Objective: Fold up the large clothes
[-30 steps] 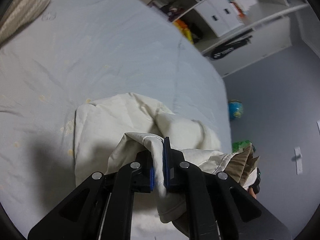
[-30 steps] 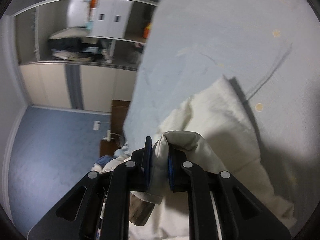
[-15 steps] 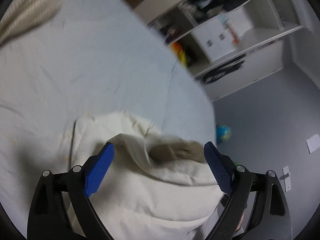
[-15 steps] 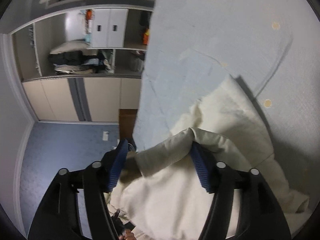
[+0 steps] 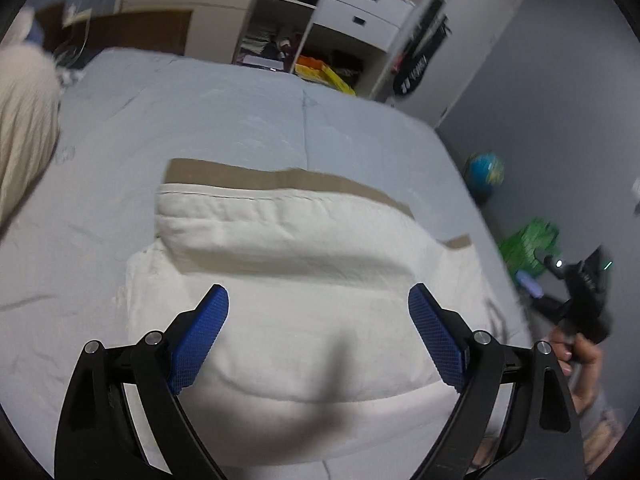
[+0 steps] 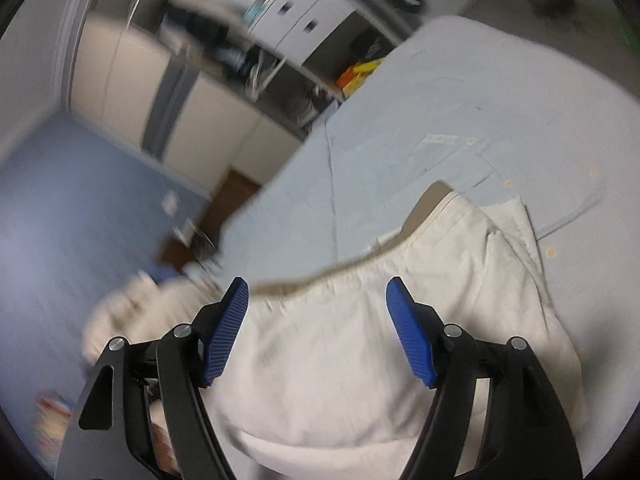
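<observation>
Pale blue bed (image 5: 240, 128) bearing the folded cream garment (image 5: 304, 272), a tan edge along its far side. The garment lies below and ahead of both tools. Left gripper (image 5: 318, 334): blue pads wide apart, empty. Right gripper (image 6: 316, 332): jaws opening, nothing pinched. A second ago each gripper clamped a fold of the cloth.

Folded garment (image 5: 304, 280) on bed (image 5: 240, 120); shelves (image 5: 320, 40) behind.

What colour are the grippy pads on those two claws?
Bright blue with a fine textured pattern, on black arms. The left gripper's pads show it sharpest, in the left wrist view.
</observation>
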{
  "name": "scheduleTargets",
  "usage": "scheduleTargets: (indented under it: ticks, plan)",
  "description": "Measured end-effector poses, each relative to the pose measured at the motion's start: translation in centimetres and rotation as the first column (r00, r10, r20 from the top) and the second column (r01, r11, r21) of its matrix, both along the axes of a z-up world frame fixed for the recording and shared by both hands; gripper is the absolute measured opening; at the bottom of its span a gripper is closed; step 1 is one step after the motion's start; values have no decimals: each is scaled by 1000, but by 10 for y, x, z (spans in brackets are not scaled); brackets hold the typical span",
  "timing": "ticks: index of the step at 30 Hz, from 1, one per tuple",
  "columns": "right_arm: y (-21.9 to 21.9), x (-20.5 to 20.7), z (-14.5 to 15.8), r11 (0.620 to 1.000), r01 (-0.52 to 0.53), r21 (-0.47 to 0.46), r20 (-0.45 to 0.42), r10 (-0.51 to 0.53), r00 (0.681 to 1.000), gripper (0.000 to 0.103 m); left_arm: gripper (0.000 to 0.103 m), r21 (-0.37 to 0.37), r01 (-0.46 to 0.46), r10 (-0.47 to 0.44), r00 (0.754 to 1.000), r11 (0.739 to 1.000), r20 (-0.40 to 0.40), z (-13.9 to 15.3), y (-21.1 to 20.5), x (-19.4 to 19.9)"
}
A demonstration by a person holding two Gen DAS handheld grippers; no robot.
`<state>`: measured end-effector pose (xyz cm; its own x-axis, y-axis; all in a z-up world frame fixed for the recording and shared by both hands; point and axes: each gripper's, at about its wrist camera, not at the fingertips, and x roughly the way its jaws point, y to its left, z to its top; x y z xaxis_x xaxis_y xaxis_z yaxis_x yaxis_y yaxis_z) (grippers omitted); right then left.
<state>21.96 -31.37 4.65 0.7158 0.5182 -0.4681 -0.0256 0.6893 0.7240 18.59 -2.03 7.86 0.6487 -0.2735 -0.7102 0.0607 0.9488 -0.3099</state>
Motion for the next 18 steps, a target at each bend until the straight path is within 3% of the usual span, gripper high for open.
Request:
scheduleTargets:
  ticks: [4, 10, 15, 18]
  plan:
    - [51, -1, -4, 967, -92, -236, -21, 89, 996, 67, 87, 110, 16, -14, 1000, 994, -12, -15, -38, 11]
    - [111, 6, -30, 878, -179, -443, -59, 171, 983, 67, 87, 251, -47, 57, 998, 967, -32, -50, -53, 43]
    - [135, 32, -56, 793, -187, -580, -77, 175, 981, 71, 86, 254, -72, 107, 986, 964, -129, -88, -40, 74]
    - [137, 45, -70, 764, -190, -617, -79, 180, 981, 71, 92, 256, -72, 115, 981, 964, -157, -100, -31, 87]
